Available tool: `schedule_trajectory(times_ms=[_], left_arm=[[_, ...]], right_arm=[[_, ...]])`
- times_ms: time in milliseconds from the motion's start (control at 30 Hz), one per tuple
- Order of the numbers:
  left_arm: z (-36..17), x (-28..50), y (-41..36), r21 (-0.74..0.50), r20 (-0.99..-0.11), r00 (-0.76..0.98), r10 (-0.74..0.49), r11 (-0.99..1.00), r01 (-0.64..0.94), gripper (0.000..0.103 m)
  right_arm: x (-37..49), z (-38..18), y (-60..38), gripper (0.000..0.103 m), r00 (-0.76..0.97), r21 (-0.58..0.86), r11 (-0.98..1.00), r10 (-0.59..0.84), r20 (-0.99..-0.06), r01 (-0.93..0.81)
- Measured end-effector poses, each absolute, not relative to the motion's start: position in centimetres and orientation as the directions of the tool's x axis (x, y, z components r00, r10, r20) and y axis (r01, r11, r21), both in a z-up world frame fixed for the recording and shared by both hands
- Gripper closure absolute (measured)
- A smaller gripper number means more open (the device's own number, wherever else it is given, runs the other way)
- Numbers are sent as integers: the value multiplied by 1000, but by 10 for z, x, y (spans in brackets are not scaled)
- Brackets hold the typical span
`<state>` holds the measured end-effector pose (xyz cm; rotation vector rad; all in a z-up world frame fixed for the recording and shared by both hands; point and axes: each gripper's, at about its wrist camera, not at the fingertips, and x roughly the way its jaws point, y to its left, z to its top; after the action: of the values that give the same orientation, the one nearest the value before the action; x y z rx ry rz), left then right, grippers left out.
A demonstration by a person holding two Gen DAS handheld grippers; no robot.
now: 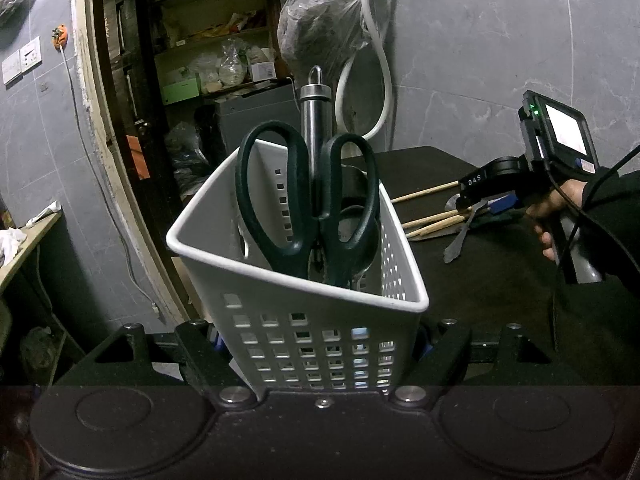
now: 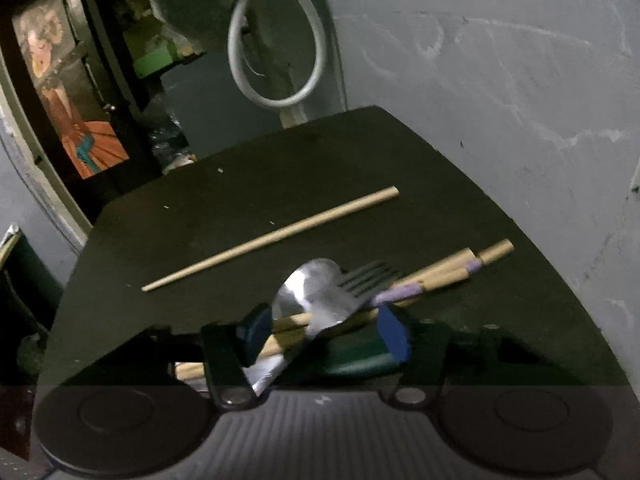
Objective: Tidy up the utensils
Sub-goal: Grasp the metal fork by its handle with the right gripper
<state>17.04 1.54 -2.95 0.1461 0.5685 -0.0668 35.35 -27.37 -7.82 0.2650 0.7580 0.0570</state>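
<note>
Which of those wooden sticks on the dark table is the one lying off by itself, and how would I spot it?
Start at the dark table and find the pile in front of the right gripper: a metal spoon over a fork and some chopsticks. Beyond that pile lies a single chopstick, touching nothing. It alone is bare wood; the piled ones carry purple bands.

The left gripper [image 1: 322, 350] was matte black with silver screws and blue pads; the right gripper [image 2: 324, 334] matched, bearing a green light, white "04S" marking and black cable; the sleeve [image 1: 612, 216] was black.
</note>
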Motion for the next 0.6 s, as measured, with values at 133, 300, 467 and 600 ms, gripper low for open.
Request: schedule_trajectory(times_ms=[133, 300, 467, 600], left_arm=[[-29, 170, 15, 119, -541, 841, -23, 987, 103, 23], [-29, 170, 15, 119, -541, 841, -23, 987, 104, 23], [-29, 171, 15, 120, -541, 841, -23, 987, 104, 23], [-30, 170, 16, 120, -541, 841, -24, 987, 105, 23]], right_arm=[[351, -79, -276, 54, 733, 262, 964, 152, -663, 37], [349, -82, -278, 83, 723, 285, 958, 182, -666, 21], [348, -81, -279, 87, 719, 302, 953, 213, -662, -5], [345, -77, -277, 93, 721, 278, 960, 223, -656, -44]])
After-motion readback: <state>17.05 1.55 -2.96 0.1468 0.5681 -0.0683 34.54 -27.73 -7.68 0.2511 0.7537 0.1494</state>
